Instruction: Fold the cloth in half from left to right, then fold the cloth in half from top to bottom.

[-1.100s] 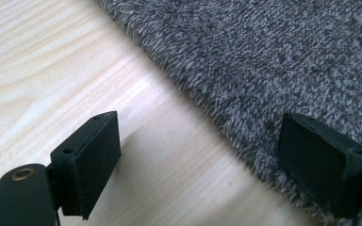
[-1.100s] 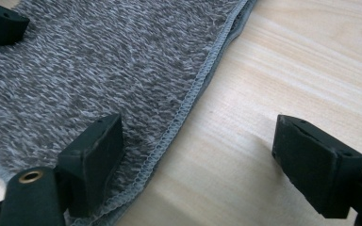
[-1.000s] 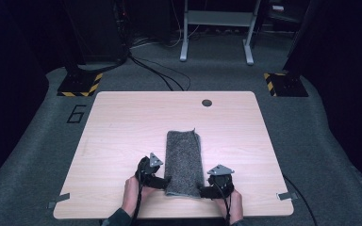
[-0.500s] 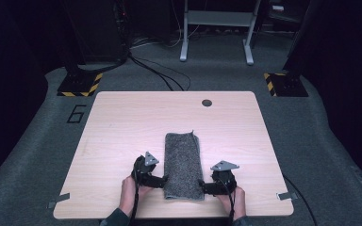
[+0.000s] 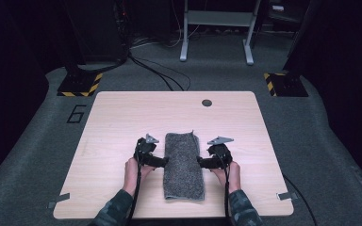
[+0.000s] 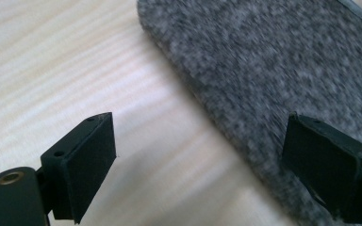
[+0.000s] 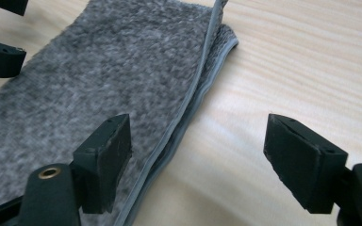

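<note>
High view: folded grey towel (image 5: 184, 165) is lying lengthwise at the near-centre of the table (image 5: 122, 117), with the left gripper (image 5: 162, 162) and right gripper (image 5: 201, 162) flanking its long edges about midway along.

Left gripper view: jaws are standing wide apart, straddling the towel's rounded fold edge (image 6: 202, 103), one jaw over bare wood, the other over the pile. Nothing clamped.

Right gripper view: jaws are also apart, straddling the hemmed edge (image 7: 188, 113), where the two layers are sitting slightly offset.

Judgement: this looks like the pre-grasp for another fold or a lift. Both grippers are lining up on opposite edges. The next move is calling for dropping the lower jaws to the tabletop, getting under all layers, then closing both together so the stack isn't splitting on the hem side.
</note>
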Demonstrator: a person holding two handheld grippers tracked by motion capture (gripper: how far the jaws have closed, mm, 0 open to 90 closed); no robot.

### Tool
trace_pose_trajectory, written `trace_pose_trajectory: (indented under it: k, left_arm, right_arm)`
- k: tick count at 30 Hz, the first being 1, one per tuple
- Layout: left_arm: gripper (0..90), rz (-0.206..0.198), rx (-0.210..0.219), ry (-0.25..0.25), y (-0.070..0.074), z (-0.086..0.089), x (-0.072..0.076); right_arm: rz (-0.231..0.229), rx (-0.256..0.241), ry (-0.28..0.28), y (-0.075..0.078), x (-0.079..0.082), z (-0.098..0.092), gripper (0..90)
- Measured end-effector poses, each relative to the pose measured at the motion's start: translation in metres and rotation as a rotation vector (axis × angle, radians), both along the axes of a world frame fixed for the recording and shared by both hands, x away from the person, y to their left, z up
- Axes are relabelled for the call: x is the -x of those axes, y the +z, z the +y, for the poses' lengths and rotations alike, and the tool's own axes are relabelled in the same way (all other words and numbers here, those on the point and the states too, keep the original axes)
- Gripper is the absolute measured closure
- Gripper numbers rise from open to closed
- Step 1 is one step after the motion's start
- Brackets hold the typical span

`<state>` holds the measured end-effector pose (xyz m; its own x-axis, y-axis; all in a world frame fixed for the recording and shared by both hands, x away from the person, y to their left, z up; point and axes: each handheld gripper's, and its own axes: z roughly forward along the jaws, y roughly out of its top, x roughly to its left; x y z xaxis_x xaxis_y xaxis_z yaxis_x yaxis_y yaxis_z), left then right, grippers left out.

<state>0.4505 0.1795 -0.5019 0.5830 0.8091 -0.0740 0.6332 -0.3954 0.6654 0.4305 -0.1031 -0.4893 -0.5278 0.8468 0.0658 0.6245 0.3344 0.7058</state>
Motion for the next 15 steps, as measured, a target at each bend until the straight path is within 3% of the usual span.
trace_pose_trajectory:
  k: [4,9,15]
  left_arm:
    - [11.4,0.015,0.001,0.01,0.0,0.0,-0.017]
    - [13.3,0.041,0.015,0.024,0.0,0.0,-0.038]
    - [14.7,0.046,0.006,0.041,-0.001,-0.004,-0.058]
  right_arm:
    - [0.008,-0.009,-0.002,0.001,-0.017,0.002,25.3]
    - [0.01,-0.023,-0.018,0.004,-0.037,0.004,34.8]
    - [0.027,-0.026,-0.019,0.006,-0.059,0.014,38.3]
